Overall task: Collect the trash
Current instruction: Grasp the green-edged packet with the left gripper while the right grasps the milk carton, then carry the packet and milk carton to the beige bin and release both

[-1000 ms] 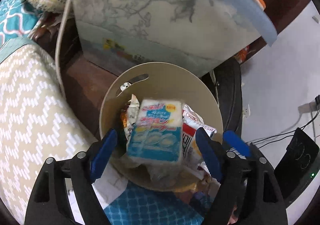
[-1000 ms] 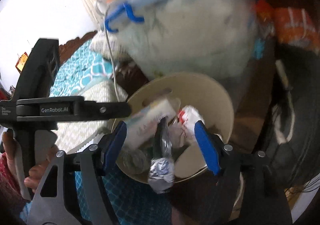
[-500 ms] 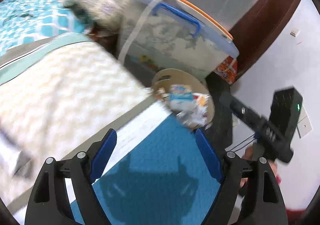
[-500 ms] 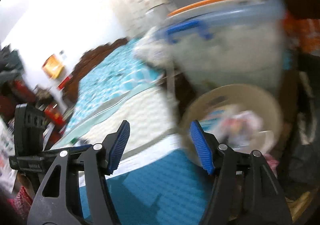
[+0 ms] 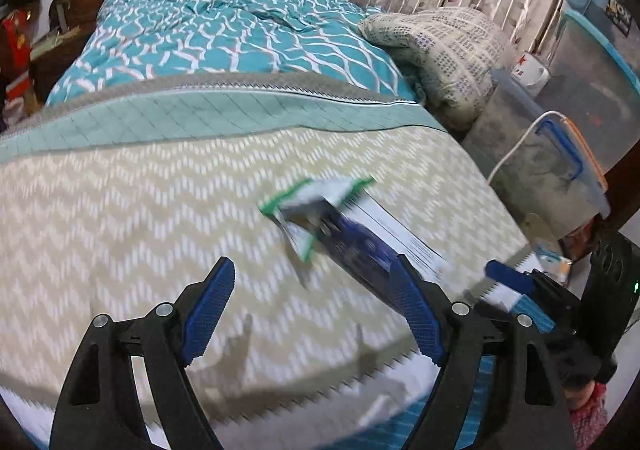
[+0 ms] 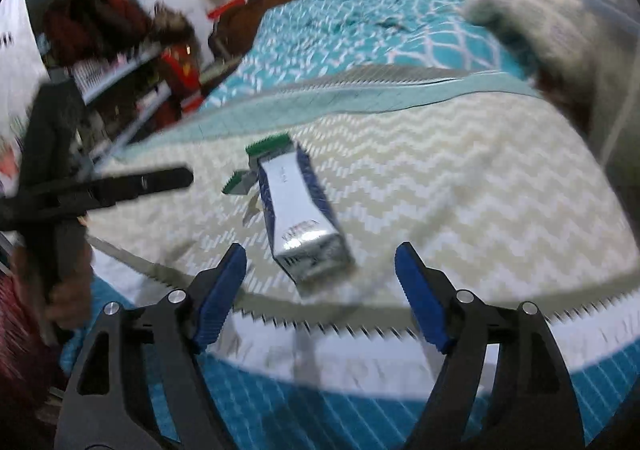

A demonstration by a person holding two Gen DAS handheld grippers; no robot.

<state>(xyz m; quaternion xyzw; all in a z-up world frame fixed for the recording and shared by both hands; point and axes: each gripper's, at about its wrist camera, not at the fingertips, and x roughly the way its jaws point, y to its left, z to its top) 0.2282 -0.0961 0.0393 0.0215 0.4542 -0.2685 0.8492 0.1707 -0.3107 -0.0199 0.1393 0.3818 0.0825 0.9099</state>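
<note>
Blue-white carton (image 6: 298, 215) lies on bed (image 6: 460, 177) just ahead of right gripper (image 6: 320, 290), both grippers' jaws wide, empty. Soft quilt w/ slick carton: may skid or crush.

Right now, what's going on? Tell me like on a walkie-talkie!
Left gripper open, right gripper open. Carton lying on zigzag blanket, untouched. Nothing in the way.

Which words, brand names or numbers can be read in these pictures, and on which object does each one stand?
None can be read for certain.
Milk carton: print on its end and side, blurred.
White mug: a red star, its characters too small.
Clear storage box: a dark sticker, unreadable.
</note>
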